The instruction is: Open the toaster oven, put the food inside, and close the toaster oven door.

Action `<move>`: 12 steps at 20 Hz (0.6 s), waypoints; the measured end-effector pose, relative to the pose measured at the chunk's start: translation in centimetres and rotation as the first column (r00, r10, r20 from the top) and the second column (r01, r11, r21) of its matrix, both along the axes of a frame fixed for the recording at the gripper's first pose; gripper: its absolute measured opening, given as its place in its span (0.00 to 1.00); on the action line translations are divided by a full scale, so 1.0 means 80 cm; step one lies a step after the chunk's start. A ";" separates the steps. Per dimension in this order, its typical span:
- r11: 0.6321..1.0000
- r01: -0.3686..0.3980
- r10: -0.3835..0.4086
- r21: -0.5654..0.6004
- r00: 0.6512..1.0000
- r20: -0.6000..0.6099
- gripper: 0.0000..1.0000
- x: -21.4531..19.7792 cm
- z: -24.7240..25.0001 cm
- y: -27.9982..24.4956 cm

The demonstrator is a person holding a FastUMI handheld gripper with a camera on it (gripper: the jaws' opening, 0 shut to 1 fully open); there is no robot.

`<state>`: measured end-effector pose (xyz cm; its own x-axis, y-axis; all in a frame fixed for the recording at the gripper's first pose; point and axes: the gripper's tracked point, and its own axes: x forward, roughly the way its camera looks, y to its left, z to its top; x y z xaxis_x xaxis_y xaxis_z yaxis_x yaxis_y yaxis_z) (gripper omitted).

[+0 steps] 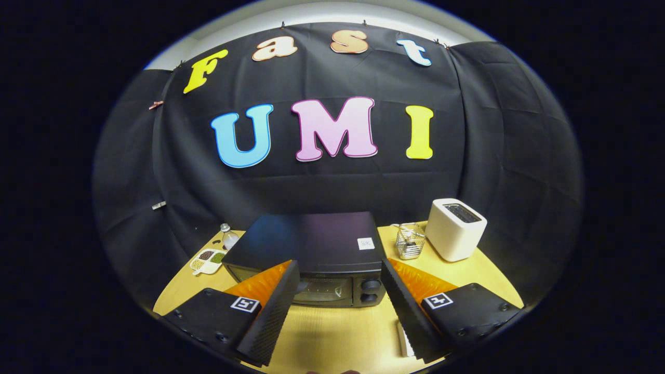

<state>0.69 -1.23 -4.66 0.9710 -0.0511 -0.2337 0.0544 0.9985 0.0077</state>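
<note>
A black toaster oven [311, 246] stands on the wooden table [332, 332], just ahead of my fingers, with its glass door [319, 289] shut and two knobs [370, 291] at the door's right. My gripper [340, 283] hovers above the table in front of the oven, open, with nothing between its fingers. The left finger [275, 311] and right finger [408, 311] frame the oven's front. A white flat object [404, 340] lies on the table under the right finger, mostly hidden. I cannot tell whether it holds the food.
A white slot toaster [455, 228] stands right of the oven, with a small wire basket [410, 241] between them. Left of the oven lie a white divided dish [208, 259] with dark and green contents and a small bottle [228, 236]. The table's curved edge runs close behind.
</note>
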 end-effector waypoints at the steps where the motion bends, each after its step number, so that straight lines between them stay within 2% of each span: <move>1: 1.000 -0.003 0.003 -0.008 1.000 0.010 0.98 -0.002 0.009 -0.008; 7: 0.999 -0.013 0.016 -0.031 0.996 0.092 0.98 -0.022 0.065 -0.052; 12: 0.997 -0.075 0.077 -0.020 0.989 0.122 0.99 -0.041 0.089 -0.064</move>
<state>-2.59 -6.33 2.49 0.9934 0.0217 -0.1123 -0.0225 0.9997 -0.0054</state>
